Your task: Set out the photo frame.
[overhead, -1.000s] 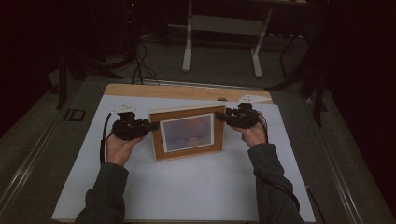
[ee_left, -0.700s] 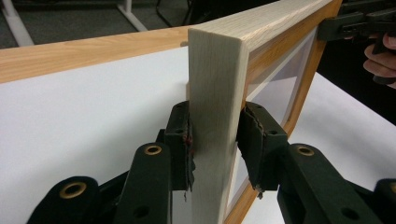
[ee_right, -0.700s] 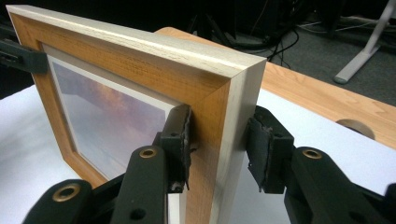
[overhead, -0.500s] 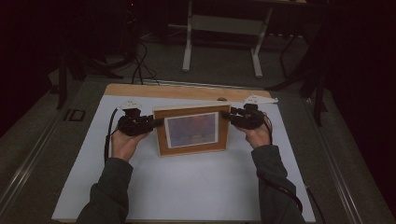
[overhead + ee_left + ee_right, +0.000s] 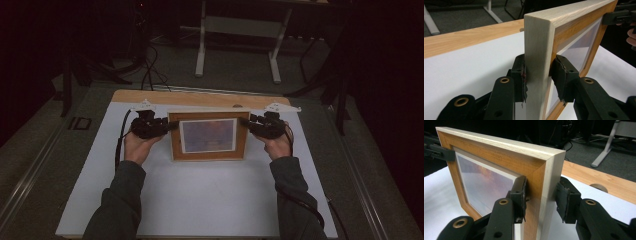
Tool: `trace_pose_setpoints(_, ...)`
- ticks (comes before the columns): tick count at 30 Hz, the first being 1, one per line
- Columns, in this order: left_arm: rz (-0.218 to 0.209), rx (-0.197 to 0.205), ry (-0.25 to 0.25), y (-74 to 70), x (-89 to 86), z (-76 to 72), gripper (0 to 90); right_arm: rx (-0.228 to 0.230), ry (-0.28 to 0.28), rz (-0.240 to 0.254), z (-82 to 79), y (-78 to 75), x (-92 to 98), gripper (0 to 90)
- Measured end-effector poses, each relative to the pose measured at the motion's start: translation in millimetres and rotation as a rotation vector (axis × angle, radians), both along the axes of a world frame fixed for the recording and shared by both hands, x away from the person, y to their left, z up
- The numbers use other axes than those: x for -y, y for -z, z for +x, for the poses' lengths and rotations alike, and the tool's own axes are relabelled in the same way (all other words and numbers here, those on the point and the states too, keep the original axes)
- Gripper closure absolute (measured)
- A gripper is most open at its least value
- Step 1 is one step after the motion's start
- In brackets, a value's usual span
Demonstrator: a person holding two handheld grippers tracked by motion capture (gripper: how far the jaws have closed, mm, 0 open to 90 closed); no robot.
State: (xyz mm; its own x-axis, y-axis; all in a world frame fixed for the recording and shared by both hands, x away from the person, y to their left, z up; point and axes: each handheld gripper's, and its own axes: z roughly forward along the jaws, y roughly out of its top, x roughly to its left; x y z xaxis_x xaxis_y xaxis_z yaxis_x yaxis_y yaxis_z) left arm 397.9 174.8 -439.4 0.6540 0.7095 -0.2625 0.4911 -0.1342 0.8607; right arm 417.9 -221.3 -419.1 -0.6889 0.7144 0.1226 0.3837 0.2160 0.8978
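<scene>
A wooden picture frame (image 5: pixel 207 116) with a pale outer edge and a reddish picture behind glass is held up off the white table top (image 5: pixel 210 200), its face toward the person. My left gripper (image 5: pixel 169 126) is shut on the frame's left side; up close, its pads (image 5: pixel 520 75) press the front and back of that frame (image 5: pixel 537 50) bar. My right gripper (image 5: pixel 246 122) is shut on the right side. Its pads (image 5: pixel 520 195) clamp the frame (image 5: pixel 534 177) near the upper corner. Each gripper is held by a hand in a dark sleeve.
A wooden strip (image 5: pixel 200 97) runs along the table's far edge, with a small round disc (image 5: pixel 599 187) on it. Beyond it, on the grey floor, stand the white legs of another table (image 5: pixel 202 50), with dark cables (image 5: pixel 147 70) to their left.
Both hands and the frame have shifted a little to the right and away from the person. The frame, skewed a second ago, now sits squarer to the table.
</scene>
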Motion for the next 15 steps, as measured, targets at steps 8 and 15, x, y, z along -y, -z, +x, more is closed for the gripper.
trace_pose_setpoints(8, -0.014, 0.006, -0.014, 1.0, 1.7, 8.0, 63.9, -0.019, 0.023, 0.008, -0.3, 1.7, 1.7, 62.4)
trace_pose_setpoints(15, -0.040, 0.001, -0.033, 3.0, 0.4, 11.6, 63.1, -0.023, 0.031, 0.020, 0.3, 2.7, 0.4, 62.5)
